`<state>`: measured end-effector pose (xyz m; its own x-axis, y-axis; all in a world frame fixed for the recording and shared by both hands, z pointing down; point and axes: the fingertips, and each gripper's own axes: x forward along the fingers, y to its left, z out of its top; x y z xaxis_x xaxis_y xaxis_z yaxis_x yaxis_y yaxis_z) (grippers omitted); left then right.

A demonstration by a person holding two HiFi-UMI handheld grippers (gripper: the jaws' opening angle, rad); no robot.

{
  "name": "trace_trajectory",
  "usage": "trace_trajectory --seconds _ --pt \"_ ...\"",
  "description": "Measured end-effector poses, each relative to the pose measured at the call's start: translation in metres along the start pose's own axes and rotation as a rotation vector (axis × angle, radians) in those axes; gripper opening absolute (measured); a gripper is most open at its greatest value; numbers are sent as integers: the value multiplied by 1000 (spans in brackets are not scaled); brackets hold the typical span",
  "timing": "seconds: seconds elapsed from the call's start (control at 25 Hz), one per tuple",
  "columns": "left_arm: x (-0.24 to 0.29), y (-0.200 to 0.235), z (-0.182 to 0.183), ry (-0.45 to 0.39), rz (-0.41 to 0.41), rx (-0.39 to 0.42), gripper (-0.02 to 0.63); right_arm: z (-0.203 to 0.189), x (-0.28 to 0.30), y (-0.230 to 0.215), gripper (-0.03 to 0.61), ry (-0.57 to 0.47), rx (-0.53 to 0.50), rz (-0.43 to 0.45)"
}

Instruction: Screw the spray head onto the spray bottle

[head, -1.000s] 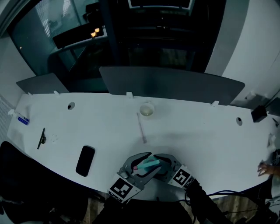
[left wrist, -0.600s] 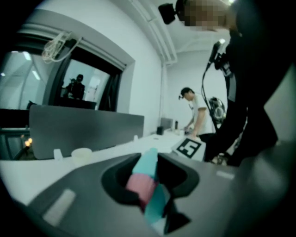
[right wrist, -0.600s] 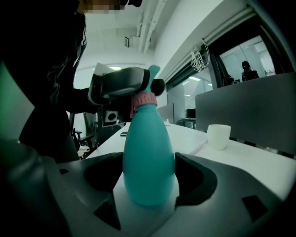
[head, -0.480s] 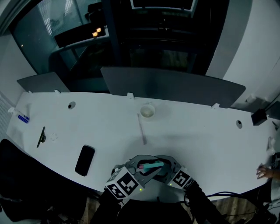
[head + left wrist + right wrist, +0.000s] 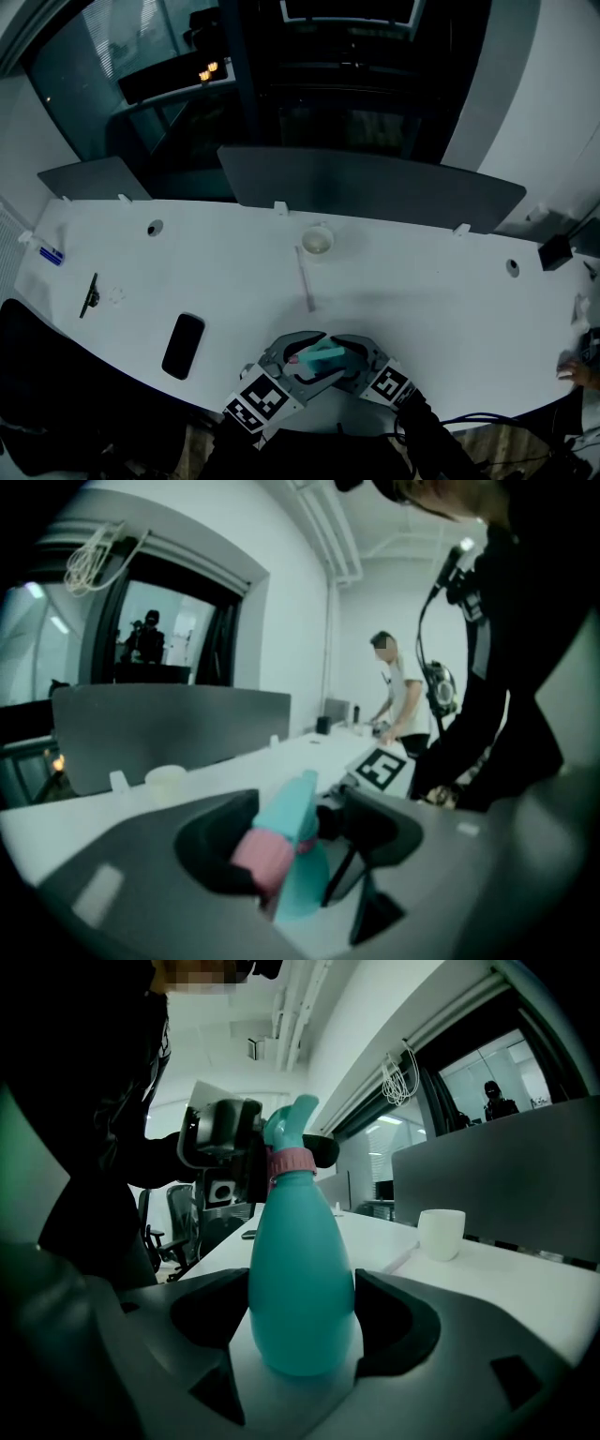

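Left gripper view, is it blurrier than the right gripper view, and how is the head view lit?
Left gripper view: yes, the teal spray head with pink collar is soft and smeared. Right gripper view: the teal plastic spray bottle is sharp. Head view: dim, bluish, with dark corners.

Bare desk (image 5: 441, 309) lies open at two o'clock of the spray bottle (image 5: 323, 357); a cup (image 5: 316, 240) and rod (image 5: 305, 278) block twelve, a phone (image 5: 183, 344) nine.

Near edge of table (image 5: 422, 309), centre: spray bottle (image 5: 323, 356), spray head (image 5: 291, 1124) on its top | left of bottle: phone (image 5: 183, 345), flat on table | behind bottle: thin stick (image 5: 306, 281), then cup (image 5: 316, 240) | behind cup: screen (image 5: 375, 187) along far edge
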<state>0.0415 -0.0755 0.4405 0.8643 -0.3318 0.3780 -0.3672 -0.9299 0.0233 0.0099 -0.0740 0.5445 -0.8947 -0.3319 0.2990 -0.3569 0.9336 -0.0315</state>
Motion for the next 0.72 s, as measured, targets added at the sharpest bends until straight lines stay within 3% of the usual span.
trace_trajectory --seconds 0.2,0.32,0.4,0.52,0.64,0.72 --pt "-17 5 -3 -170 33 -182 294 0 0 0 357 -4 10 -6" --pt "-19 7 -5 -230 36 -237 293 7 -1 0 359 3 16 -11" --pt "-15 7 -8 -220 38 -225 282 8 -1 -1 359 3 16 -15" --pt "-10 8 -9 -209 57 -188 159 8 0 0 359 4 24 -19" --pt "-9 7 -8 -192 48 -155 141 8 -1 1 359 4 23 -18" --pt "-8 4 -9 -131 26 -94 138 7 -1 0 358 2 19 -16"
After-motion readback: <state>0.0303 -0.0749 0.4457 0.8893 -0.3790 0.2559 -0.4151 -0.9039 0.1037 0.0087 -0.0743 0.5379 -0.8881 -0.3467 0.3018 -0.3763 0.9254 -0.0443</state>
